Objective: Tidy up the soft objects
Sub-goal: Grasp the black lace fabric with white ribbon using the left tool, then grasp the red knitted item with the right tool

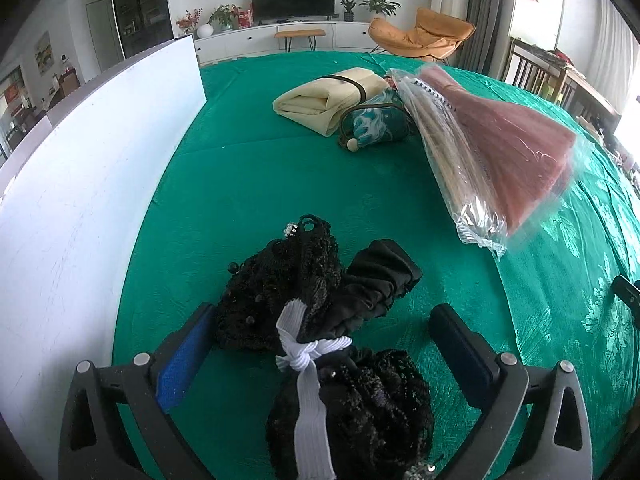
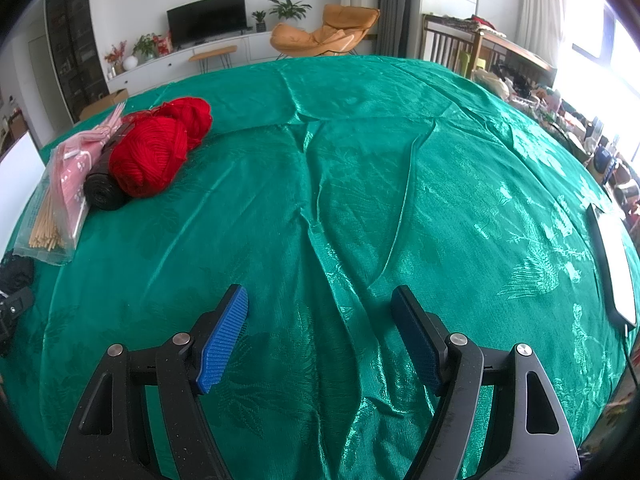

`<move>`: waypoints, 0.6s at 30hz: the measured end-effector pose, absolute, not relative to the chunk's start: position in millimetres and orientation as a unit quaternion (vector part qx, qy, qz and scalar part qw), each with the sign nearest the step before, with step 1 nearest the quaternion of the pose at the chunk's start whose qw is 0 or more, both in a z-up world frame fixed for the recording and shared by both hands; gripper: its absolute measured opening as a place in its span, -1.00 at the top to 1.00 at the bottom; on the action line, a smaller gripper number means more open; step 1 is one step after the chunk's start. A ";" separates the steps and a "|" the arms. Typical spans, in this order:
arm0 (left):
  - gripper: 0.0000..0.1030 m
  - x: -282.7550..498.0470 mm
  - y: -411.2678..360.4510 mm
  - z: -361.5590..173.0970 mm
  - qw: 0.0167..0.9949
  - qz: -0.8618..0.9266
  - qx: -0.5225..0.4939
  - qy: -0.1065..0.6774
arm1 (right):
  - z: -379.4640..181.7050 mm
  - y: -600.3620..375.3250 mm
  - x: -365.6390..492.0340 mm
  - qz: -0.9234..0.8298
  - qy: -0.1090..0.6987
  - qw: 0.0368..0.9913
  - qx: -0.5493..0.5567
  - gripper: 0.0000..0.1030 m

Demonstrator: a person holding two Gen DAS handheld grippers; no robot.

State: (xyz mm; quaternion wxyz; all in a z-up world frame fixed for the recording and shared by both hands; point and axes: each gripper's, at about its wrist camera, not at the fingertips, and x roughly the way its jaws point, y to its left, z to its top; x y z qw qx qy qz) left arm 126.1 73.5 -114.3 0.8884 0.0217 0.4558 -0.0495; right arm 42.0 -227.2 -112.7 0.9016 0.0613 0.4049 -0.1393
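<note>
In the left wrist view my left gripper (image 1: 320, 332) is open, its jaws on either side of a black lacy bundle (image 1: 288, 280) tied with a white elastic band (image 1: 308, 360) on the green tablecloth (image 1: 248, 184). Farther off lie a folded cream cloth (image 1: 320, 100), a teal patterned pouch (image 1: 376, 124) and a clear bag with pink fabric and sticks (image 1: 500, 152). In the right wrist view my right gripper (image 2: 320, 320) is open and empty over bare green cloth (image 2: 360, 200). Two red yarn balls (image 2: 160, 148), a black roll (image 2: 104, 188) and the clear bag (image 2: 60, 200) lie at the left.
A white board (image 1: 100, 160) stands upright along the table's left side. A white flat device (image 2: 612, 256) with a cable lies near the right edge. Chairs, a TV unit and clutter stand beyond the table.
</note>
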 end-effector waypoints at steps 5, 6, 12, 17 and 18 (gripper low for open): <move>-1.00 126.7 73.5 -114.4 0.888 -0.049 0.021 0.456 | -112.8 -227.2 42.3 -0.139 0.405 0.902 0.062 -0.50; -1.00 126.7 73.5 -114.4 0.888 -0.049 0.021 0.456 | -112.8 -227.3 42.1 -0.139 0.405 0.902 0.061 -0.50; -1.00 126.7 73.5 -114.5 0.888 -0.049 0.021 0.456 | -112.8 -227.8 42.9 -0.137 0.407 0.901 0.061 -0.51; -1.00 126.7 73.5 -114.5 0.888 -0.049 0.021 0.456 | -85.8 -238.5 58.5 -0.088 0.378 0.911 0.137 -0.52; -1.00 126.8 73.6 -114.5 0.888 -0.049 0.021 0.456 | -77.9 -236.4 67.2 -0.079 0.374 0.913 0.140 -0.52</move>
